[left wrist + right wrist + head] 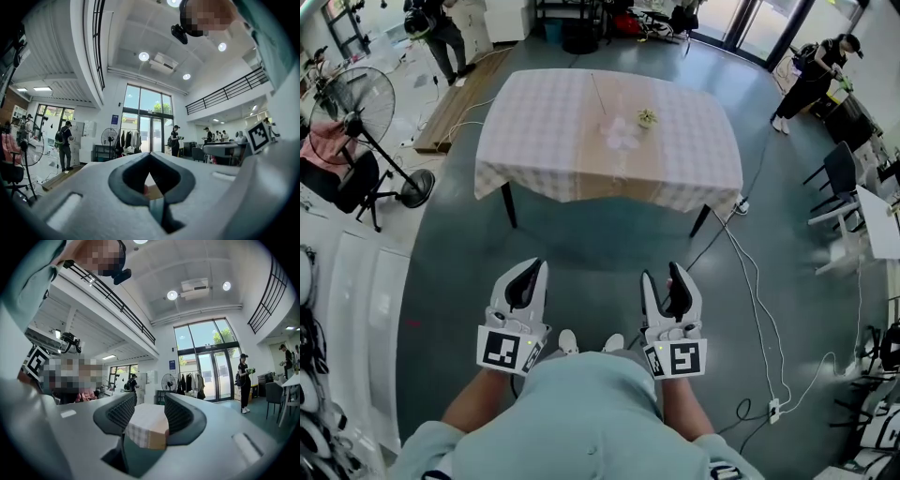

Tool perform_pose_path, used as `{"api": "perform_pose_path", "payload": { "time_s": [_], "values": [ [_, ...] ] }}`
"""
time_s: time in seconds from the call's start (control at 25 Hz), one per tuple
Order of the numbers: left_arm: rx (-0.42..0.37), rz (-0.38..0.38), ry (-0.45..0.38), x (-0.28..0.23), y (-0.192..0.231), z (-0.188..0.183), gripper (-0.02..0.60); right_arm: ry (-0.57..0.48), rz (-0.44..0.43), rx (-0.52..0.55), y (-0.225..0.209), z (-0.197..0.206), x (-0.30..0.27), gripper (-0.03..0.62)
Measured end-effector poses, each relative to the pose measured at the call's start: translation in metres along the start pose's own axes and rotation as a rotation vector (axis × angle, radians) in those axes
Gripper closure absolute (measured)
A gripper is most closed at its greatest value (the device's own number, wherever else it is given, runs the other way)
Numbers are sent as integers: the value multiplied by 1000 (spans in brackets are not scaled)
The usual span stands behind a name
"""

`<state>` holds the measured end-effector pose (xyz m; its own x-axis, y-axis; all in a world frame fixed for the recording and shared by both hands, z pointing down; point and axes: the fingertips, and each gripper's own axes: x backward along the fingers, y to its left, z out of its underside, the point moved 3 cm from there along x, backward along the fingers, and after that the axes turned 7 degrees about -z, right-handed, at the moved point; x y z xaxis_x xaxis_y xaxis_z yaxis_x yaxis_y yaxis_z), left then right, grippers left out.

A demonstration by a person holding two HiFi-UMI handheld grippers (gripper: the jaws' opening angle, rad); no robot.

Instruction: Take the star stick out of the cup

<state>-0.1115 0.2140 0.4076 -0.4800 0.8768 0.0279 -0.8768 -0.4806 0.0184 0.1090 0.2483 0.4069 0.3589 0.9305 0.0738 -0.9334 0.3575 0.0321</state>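
The table, under a checked cloth, stands well ahead of me. On it a pale see-through cup is near the middle, with a small greenish object beside it and a thin stick lying behind; the star is too small to make out. Both grippers hang close to my body, far from the table. My left gripper is shut, tips touching, with nothing in it. My right gripper stands open and empty; the table shows between its jaws.
A standing fan is at the left. A cable runs over the floor on the right to a power strip. Chairs are at the right edge. People stand at the far corners of the room.
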Motion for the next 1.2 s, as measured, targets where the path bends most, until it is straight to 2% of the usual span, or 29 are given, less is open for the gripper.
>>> {"api": "perform_pose_path", "payload": {
  "time_s": [0.44, 0.64, 0.96, 1.2],
  "values": [
    [12, 23, 45, 10, 36, 18, 580, 41, 62, 18, 18, 11, -12, 418],
    [16, 20, 41, -4, 49, 15, 580, 54, 54, 14, 17, 13, -33, 418],
    [0, -19, 15, -55, 67, 13, 580, 35, 23, 39, -23, 12, -93, 420],
    [-14, -40, 1, -123, 66, 7, 580, 35, -19, 46, -72, 17, -145, 421]
  ]
}}
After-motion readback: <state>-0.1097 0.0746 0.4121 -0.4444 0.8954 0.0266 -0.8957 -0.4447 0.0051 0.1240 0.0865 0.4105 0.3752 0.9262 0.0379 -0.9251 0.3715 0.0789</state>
